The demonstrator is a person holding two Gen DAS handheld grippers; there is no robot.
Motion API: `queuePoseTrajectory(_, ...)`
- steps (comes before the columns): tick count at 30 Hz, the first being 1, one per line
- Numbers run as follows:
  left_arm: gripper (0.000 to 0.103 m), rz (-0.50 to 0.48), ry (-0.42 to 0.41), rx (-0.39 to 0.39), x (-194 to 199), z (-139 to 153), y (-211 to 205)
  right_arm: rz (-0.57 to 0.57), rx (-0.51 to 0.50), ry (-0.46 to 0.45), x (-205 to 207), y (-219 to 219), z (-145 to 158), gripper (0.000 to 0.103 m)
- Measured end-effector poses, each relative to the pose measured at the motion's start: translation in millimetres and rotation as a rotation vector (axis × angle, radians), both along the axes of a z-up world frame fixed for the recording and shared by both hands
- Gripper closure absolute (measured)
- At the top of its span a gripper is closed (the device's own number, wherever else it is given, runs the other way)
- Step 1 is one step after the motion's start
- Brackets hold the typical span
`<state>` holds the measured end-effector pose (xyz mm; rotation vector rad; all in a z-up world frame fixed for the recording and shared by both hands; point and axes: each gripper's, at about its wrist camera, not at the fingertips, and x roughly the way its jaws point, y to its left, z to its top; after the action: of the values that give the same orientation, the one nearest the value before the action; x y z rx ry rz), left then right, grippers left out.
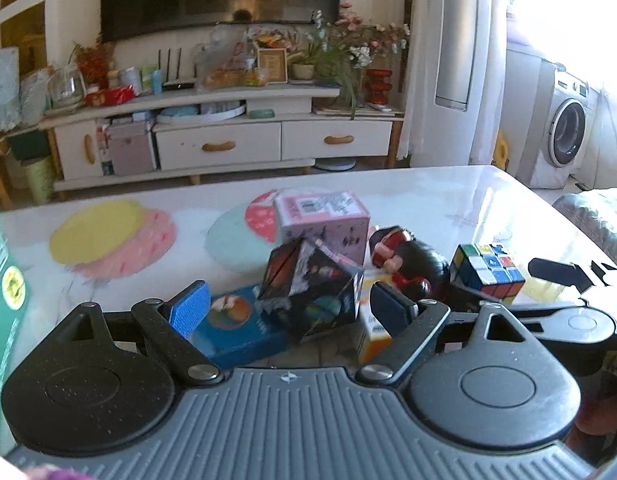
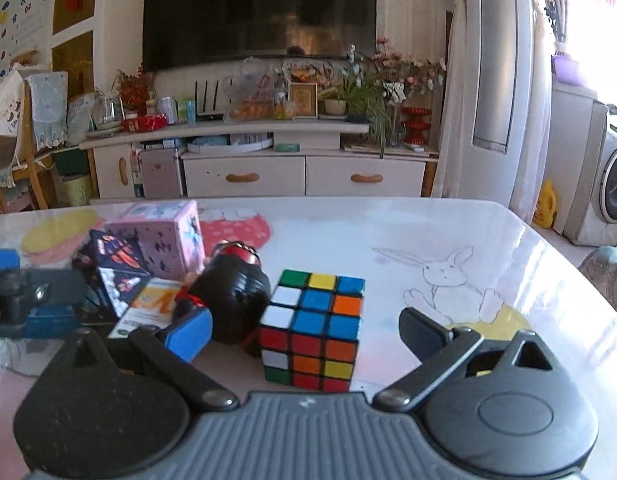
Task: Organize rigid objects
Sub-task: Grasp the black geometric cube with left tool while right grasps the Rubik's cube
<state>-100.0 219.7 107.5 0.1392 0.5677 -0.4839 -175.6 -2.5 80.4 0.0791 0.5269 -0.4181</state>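
At centre frame of the left wrist view, the left gripper [image 1: 290, 308] stands spread wide around a dark folding picture cube [image 1: 312, 290], pads not touching it. Behind sit a pink box [image 1: 324, 220], a black figurine [image 1: 412, 264] and a Rubik's cube [image 1: 488, 272]. Low in the right wrist view, the right gripper [image 2: 304, 334] gapes open around the Rubik's cube on the table [image 2: 528, 240].

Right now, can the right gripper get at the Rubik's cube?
Probably yes. The right gripper is open with the Rubik's cube between its jaws; only the black figurine crowds the left side.
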Motion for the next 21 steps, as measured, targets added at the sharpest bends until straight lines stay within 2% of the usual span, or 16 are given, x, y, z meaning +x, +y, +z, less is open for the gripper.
queuePoseTrajectory(7, 0.000, -0.004, 0.011, -0.035, 19.3, -6.6, -14.1, -0.021, 0.067, 0.027, 3.9, -18.0, -5.1, 0.004)
queuePoseTrajectory(12, 0.000, 0.017, 0.039, -0.048, 32.9, -13.2, -12.8, -0.021, 0.083, 0.031, 3.6, -25.8, -6.4, 0.004)
queuePoseTrajectory(16, 0.000, 0.018, 0.074, -0.093, 40.4, -17.8, -8.4, -0.015, 0.108, 0.030, 4.0, -32.6, -6.7, 0.009)
queuePoseTrajectory(21, 0.000, 0.012, 0.103, -0.109, 44.9, -22.4, -11.8, -0.002, 0.096, 0.026, 6.6, -33.4, -7.6, 0.010)
